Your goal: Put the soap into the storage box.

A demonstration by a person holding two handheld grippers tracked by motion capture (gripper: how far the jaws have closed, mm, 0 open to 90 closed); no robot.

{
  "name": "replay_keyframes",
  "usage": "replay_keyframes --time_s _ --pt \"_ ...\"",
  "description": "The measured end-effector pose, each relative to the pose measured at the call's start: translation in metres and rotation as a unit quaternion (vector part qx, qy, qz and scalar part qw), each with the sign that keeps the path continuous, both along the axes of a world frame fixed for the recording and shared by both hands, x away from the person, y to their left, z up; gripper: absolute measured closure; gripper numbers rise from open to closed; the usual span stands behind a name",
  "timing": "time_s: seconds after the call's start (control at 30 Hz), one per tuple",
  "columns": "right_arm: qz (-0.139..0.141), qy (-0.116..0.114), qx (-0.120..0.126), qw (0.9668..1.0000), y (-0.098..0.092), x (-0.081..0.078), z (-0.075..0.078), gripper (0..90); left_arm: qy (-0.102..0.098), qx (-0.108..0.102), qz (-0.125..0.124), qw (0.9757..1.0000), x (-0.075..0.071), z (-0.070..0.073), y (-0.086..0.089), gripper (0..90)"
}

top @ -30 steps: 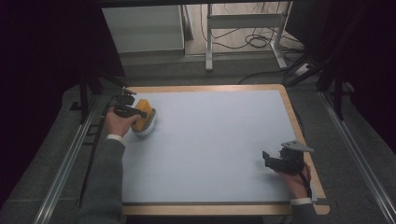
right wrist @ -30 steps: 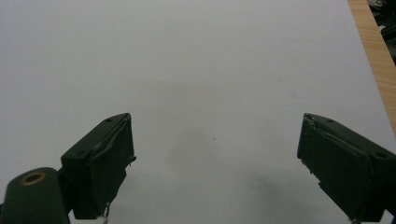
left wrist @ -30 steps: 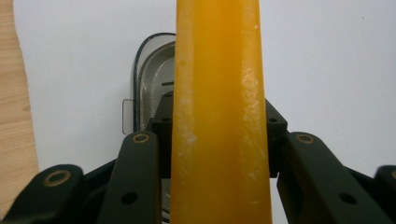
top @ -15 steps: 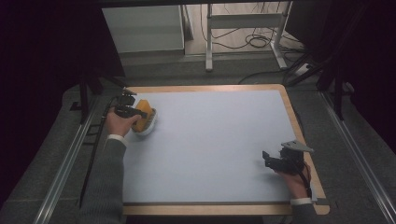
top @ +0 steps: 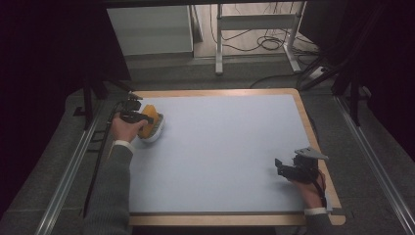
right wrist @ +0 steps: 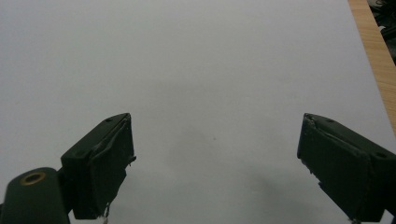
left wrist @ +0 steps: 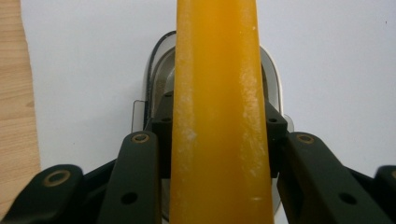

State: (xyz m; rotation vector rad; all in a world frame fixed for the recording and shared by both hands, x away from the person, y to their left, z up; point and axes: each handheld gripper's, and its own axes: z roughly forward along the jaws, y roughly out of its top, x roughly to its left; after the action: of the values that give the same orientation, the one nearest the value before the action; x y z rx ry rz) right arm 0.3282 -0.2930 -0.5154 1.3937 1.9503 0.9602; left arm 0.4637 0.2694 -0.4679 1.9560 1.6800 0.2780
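Note:
A white, iron-shaped object (top: 155, 131) with an orange handle (top: 148, 113) stands on the pale blue mat (top: 230, 147) near its far left corner. My left gripper (top: 142, 117) is shut on that handle. In the left gripper view the orange handle (left wrist: 219, 116) runs up between the black jaws, with the white base (left wrist: 273, 70) under it. My right gripper (top: 280, 166) rests low over the mat by the near right edge, pointing left. Its jaws stand wide apart in the right gripper view, and the right gripper (right wrist: 215, 154) has nothing but bare mat between its fingers (right wrist: 105, 163).
A wooden rim (top: 313, 127) frames the mat. Metal rails (top: 68, 176) run along both sides of the table. Behind it stand a white cabinet (top: 149, 29) and a metal frame (top: 254, 22) with cables on the floor.

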Motion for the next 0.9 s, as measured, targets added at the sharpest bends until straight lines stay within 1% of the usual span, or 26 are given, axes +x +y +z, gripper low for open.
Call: replay_keyframes --time_s 0.07,0.13,0.17,0.2,0.27,0.37,0.5,0.57,0.63,0.67,0.7,0.73,0.77,0.8,0.9 --pt "0.0 0.0 -0.001 1.0 0.0 0.0 0.0 10.8 -0.001 0.002 0.0 1.0 0.001 0.0 0.0 60.9" --pt "-0.001 0.001 0.0 1.0 0.0 0.0 0.0 10.8 0.002 -0.003 0.001 1.0 0.003 -0.001 -0.001 60.9" --pt "-0.001 0.001 0.0 1.0 0.0 0.0 -0.001 10.8 0.001 -0.006 0.004 1.0 0.003 -0.002 -0.001 60.9" --pt "0.0 0.001 -0.001 1.0 0.0 0.0 -0.001 10.8 0.005 -0.005 0.0 1.0 0.004 -0.002 0.0 60.9" --pt "-0.001 0.001 -0.001 1.0 0.0 0.0 -0.001 10.8 0.005 -0.008 0.0 1.0 0.004 -0.003 -0.001 60.9" --pt "-0.001 0.001 -0.001 1.0 0.0 0.0 -0.001 10.8 0.008 -0.005 0.001 1.0 0.005 -0.005 -0.003 60.9" --pt "-0.001 0.002 -0.001 1.0 0.0 0.0 -0.001 10.8 0.009 -0.006 0.001 0.9999 0.005 -0.007 -0.003 60.8" --pt "-0.001 0.002 -0.001 1.0 0.0 0.0 -0.001 10.8 0.005 -0.007 0.002 1.0 0.005 -0.008 -0.002 60.4" --pt "0.0 0.002 -0.001 1.0 0.0 0.0 -0.001 10.8 -0.01 -0.014 0.011 0.9998 0.003 -0.004 -0.001 56.2" --pt "0.001 0.002 -0.002 1.0 0.0 0.0 -0.001 10.8 -0.013 -0.013 0.013 0.9997 0.002 -0.001 0.0 54.5" --pt "0.001 0.002 -0.002 1.0 0.0 0.0 -0.001 10.8 -0.012 -0.006 0.006 0.9999 0.002 0.001 0.001 53.1" --pt "0.0 0.002 -0.001 1.0 0.0 0.0 -0.001 10.8 -0.017 -0.006 0.011 0.9998 0.001 0.001 0.0 52.0" --pt "0.002 0.002 -0.002 1.0 0.0 0.0 -0.001 10.8 -0.016 0.001 0.008 0.9998 0.0 0.003 0.002 50.5" --pt "0.002 0.003 -0.001 1.0 0.001 0.0 -0.001 10.8 -0.02 0.0 0.015 0.9997 0.0 0.004 0.002 49.3" --pt "0.003 0.002 -0.002 1.0 0.002 0.0 -0.001 10.8 -0.026 0.002 0.019 0.9995 -0.001 0.006 0.005 45.8"
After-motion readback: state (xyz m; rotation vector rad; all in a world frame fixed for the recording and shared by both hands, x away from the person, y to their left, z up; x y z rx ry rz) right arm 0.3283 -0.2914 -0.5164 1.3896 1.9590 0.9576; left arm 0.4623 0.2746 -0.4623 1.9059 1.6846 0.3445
